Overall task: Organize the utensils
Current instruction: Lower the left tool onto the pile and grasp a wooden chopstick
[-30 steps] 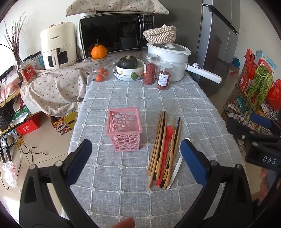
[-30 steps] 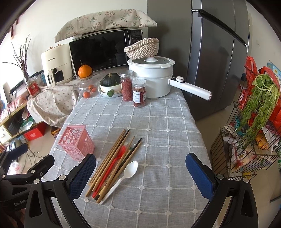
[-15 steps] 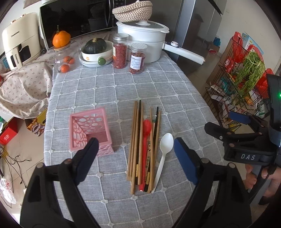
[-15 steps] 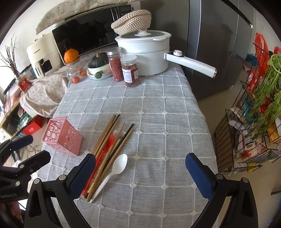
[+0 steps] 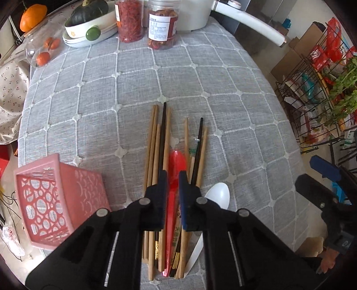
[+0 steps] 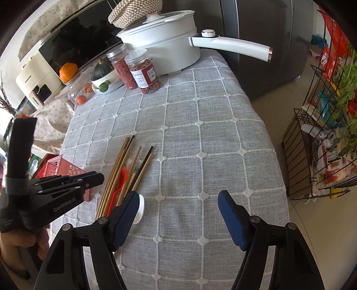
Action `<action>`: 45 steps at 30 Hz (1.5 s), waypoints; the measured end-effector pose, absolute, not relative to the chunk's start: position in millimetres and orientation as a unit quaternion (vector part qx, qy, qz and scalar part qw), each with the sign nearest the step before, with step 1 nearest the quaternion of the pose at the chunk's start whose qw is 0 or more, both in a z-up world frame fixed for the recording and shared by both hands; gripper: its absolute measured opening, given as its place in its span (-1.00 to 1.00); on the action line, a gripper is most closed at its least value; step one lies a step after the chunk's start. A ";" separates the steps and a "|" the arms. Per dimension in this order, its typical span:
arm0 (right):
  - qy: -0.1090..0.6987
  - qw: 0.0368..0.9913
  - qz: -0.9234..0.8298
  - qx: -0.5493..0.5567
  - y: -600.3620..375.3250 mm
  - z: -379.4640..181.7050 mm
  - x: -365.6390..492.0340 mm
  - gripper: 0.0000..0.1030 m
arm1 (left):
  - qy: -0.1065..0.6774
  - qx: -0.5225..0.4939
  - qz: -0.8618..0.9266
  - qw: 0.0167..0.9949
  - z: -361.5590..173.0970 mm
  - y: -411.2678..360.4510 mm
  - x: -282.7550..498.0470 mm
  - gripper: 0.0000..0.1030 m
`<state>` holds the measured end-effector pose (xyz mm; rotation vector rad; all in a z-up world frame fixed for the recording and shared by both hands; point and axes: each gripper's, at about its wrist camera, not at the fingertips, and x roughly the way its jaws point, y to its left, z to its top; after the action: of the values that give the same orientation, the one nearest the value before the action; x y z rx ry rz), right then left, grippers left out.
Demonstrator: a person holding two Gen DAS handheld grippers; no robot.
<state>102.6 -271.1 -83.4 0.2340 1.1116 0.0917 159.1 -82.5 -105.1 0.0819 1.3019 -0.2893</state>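
Several wooden and black chopsticks (image 5: 154,145) lie in a bundle on the grey checked cloth, with a red spoon (image 5: 177,160) among them and a white spoon (image 5: 217,194) at their right. A pink openwork basket (image 5: 55,200) stands to the left. My left gripper (image 5: 172,176) points down over the bundle, its jaws closing, and its pads sit against the red spoon's handle. The right gripper (image 6: 178,196) hovers low at the right of the bundle, its jaws closing with nothing between them. Its left finger is beside the white spoon (image 6: 140,209).
At the far end stand two red-filled jars (image 5: 160,26), a white bowl with a green squash (image 5: 89,20) and a white pot with a long handle (image 6: 232,44). A wire rack of groceries (image 6: 316,142) stands off the table's right edge.
Both grippers came down and tilted toward the utensils. The left jaws went from wide open to nearly together around the red spoon's handle. The right jaws narrowed a little.
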 end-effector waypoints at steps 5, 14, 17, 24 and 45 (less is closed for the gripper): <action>0.530 0.840 0.044 0.110 -273.9 -87.6 107.3 0.43 | 0.622 0.052 -0.117 0.773 -124.4 -86.2 170.4 -0.82; 0.533 0.838 0.044 0.107 -274.9 -90.6 110.4 0.43 | 0.635 0.060 -0.114 0.762 -133.1 -90.6 177.3 -0.86; 0.536 0.836 0.044 0.107 -274.3 -92.5 111.6 0.43 | 0.635 0.079 -0.113 0.760 -133.5 -101.8 180.5 -0.86; 0.540 0.834 0.042 0.108 -272.3 -95.7 113.5 0.43 | 0.648 0.108 -0.115 0.745 -133.1 -115.4 175.4 -0.87; 0.533 0.838 0.042 0.112 -271.4 -92.6 108.7 0.43 | 0.660 0.106 -0.124 0.733 -153.4 -115.8 170.3 -0.84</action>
<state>108.7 -271.4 -92.6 0.2379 1.1279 0.0886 170.3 -115.8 -153.4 0.2329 1.4526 -0.2730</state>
